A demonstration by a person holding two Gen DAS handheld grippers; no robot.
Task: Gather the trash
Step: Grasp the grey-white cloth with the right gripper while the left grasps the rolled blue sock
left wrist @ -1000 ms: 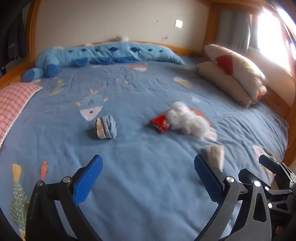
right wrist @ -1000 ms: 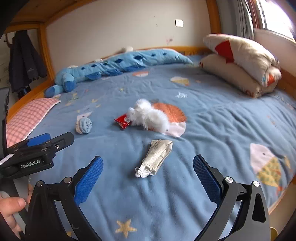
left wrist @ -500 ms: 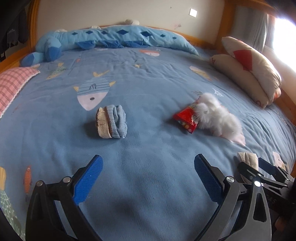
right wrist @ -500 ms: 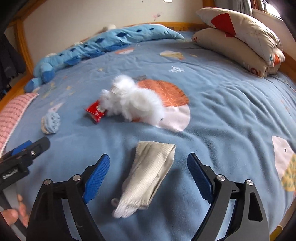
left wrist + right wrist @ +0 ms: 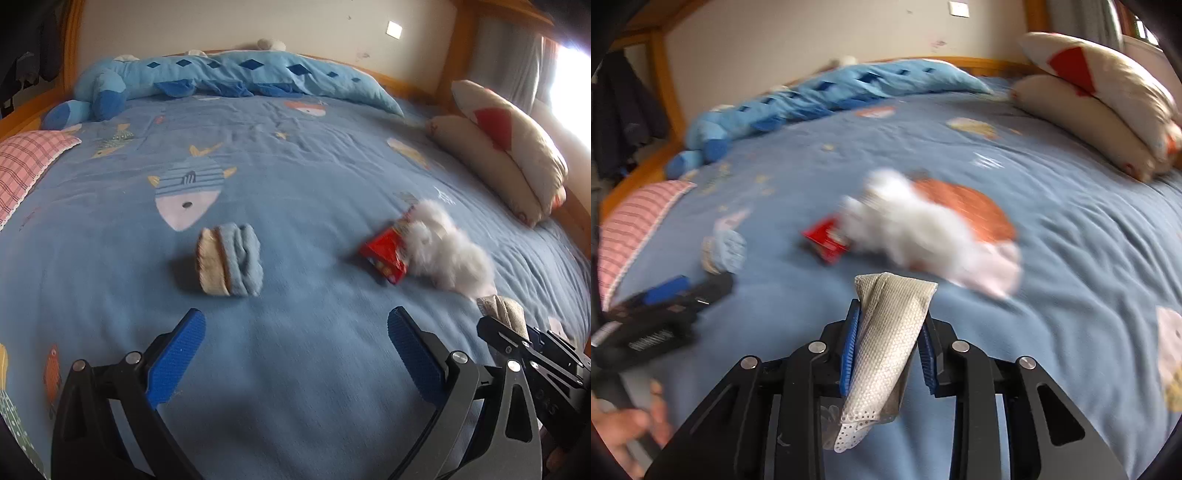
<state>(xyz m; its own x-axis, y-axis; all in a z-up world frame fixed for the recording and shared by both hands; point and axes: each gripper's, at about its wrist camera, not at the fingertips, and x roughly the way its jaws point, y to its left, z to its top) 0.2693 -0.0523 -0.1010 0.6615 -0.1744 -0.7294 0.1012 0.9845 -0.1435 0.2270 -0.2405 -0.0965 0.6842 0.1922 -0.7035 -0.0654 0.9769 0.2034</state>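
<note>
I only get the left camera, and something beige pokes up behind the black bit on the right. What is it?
Observer: A folded beige mesh mask. The right gripper has just been closing, and its fingers now pinch the mask.
Operator: Is all of it squeezed in there?
Observer: No. Its white dotted end sticks out behind the fingers, toward the camera.
Operator: What's under the white fluffy thing?
Observer: The white fluffy thing lies partly over an orange round print on the blanket.
</note>
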